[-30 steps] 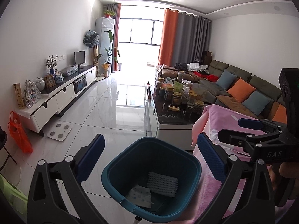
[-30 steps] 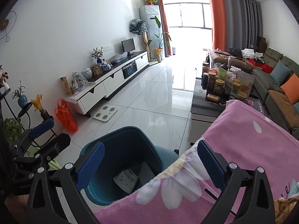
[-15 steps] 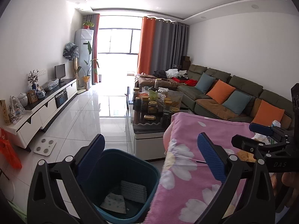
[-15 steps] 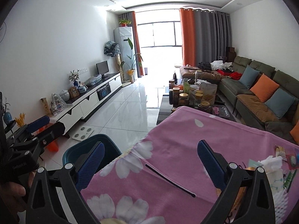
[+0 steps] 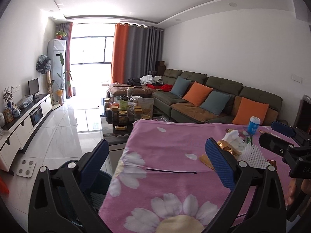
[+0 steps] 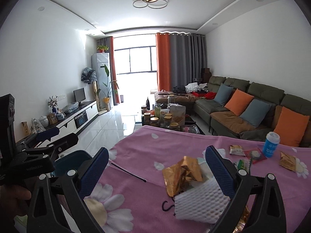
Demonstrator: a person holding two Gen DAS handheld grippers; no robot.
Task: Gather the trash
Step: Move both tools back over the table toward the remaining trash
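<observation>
While both grippers hang over the pink cloth [image 6: 155,147], their fingers are wide apart and hold nothing. The right gripper [image 6: 157,169] is just above a gold wrapper [image 6: 181,174] and white foam [image 6: 202,200]. The left gripper [image 5: 157,165] is near the bin [image 6: 72,162] beside the table.

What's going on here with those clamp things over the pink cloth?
A person is clearing trash off a table covered with a pink flowered cloth. Both tools are open and empty. The right hand-held gripper frames a crumpled gold wrapper and white foam netting. The left hand-held gripper hovers near the teal bin beside the table.
</observation>
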